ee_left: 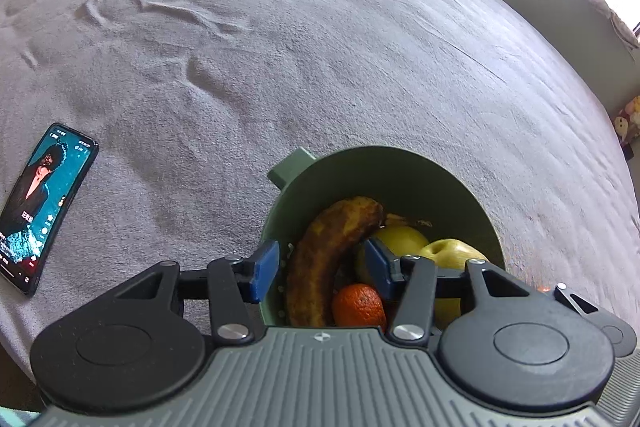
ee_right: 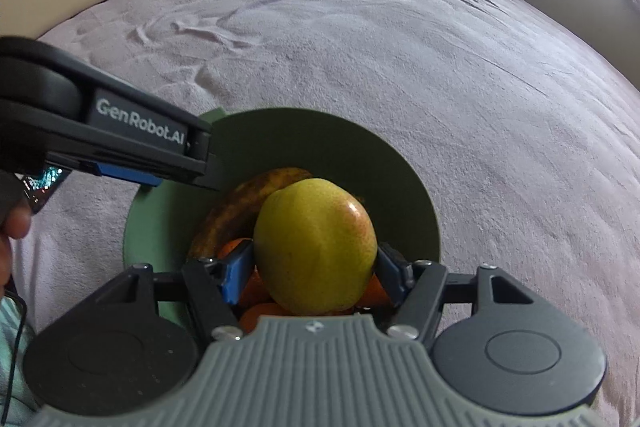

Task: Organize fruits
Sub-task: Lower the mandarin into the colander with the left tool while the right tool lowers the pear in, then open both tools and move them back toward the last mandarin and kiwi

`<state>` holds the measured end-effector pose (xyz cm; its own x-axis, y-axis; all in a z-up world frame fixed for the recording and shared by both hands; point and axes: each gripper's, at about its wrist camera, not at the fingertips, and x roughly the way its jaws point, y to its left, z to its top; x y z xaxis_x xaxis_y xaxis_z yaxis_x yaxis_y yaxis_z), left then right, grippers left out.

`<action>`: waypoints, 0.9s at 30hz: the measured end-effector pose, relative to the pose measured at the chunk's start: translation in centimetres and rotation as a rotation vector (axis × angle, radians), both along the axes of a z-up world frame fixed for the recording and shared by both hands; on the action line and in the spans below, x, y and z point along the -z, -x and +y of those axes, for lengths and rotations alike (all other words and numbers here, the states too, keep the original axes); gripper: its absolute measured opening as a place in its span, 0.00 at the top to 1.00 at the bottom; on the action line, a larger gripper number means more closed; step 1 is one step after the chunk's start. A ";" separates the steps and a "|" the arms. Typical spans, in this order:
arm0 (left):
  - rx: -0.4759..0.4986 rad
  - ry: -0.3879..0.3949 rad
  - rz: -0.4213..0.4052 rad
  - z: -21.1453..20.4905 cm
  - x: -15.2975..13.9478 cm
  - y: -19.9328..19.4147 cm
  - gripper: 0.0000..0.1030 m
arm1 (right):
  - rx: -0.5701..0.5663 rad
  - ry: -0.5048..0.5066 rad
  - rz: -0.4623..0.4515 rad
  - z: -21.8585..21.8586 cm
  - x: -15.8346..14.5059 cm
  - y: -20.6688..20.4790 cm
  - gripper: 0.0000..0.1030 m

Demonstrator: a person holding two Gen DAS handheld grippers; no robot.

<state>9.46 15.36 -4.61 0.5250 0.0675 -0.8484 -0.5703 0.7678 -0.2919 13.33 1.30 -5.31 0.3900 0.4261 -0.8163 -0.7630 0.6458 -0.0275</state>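
Right gripper [ee_right: 314, 267] nearest, fingers clamped on apple [ee_right: 316, 247], held above bowl [ee_right: 400, 179]. Bed [ee_left: 320, 47] largely bare of fruit. Bowl already holding banana [ee_left: 324, 251], orange [ee_left: 358, 303], further apple [ee_left: 452, 251]. Left gripper [ee_left: 320, 267] half-spread, empty, astride bowl rim. Phone [ee_left: 40, 207] aside. Release probably last step.

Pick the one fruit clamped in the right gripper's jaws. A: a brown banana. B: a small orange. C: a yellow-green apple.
C: the right gripper has its blue pads pressed on both sides of the yellow-green apple, over the green bowl.
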 end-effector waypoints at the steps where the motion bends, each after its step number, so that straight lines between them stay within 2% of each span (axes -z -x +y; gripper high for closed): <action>1: 0.006 -0.002 0.002 -0.1 0.0 -0.1 0.43 | -0.004 0.000 -0.007 0.0 0.1 0.0 0.39; 11: 0.059 -0.021 0.012 -1.1 -0.2 -0.4 0.43 | -0.011 0.021 0.014 -0.6 0.4 0.5 0.38; 14: 0.073 -0.024 0.010 -1.4 -0.4 -0.3 0.43 | 0.002 0.016 0.005 -0.9 0.0 0.6 0.32; 19: 0.100 -0.041 0.003 -2.0 -0.9 -0.2 0.43 | 0.011 0.016 -0.006 -1.4 -1.1 0.8 0.30; 21: 0.114 -0.051 -0.004 -2.3 -1.3 -0.2 0.43 | 0.019 0.011 -0.016 -2.0 -1.7 1.1 0.21; 27: 0.197 -0.110 -0.057 -4.2 -2.9 0.1 0.43 | 0.058 -0.013 -0.035 -4.5 -3.6 2.3 0.19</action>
<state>9.37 11.15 -1.67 0.5837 0.0491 -0.8105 -0.3910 0.8918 -0.2276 11.02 -3.22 -1.72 0.4423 0.4120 -0.7966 -0.7228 0.6896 -0.0447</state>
